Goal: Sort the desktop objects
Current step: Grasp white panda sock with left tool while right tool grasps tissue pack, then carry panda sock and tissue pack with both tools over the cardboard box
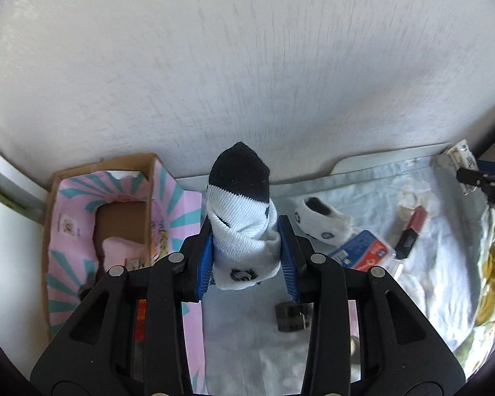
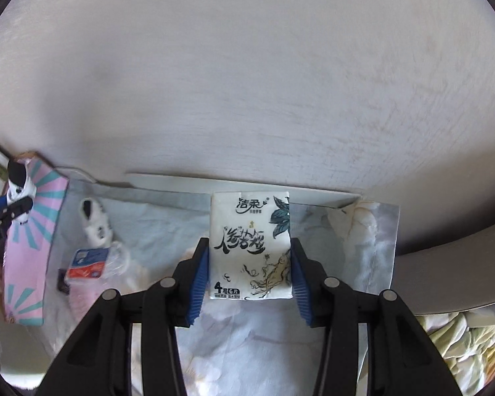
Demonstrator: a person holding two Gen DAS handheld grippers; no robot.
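My left gripper (image 1: 246, 250) is shut on a white sock with a black toe (image 1: 241, 217), held up above the cloth-covered desk beside the cardboard box (image 1: 99, 204) lined with pink and teal paper. My right gripper (image 2: 250, 264) is shut on a white tissue pack with black calligraphy (image 2: 250, 244), held above the desk near the wall. A second matching sock (image 1: 321, 222) lies on the cloth; it also shows in the right wrist view (image 2: 95, 221). The left gripper with its sock shows at the far left of the right wrist view (image 2: 16, 194).
A blue and red tissue pack (image 1: 363, 250), a red and black lipstick (image 1: 412, 231) and a small black block (image 1: 292, 316) lie on the pale floral cloth (image 1: 439, 280). A white wall (image 1: 247, 66) rises right behind the desk. The box holds something pink (image 1: 118, 247).
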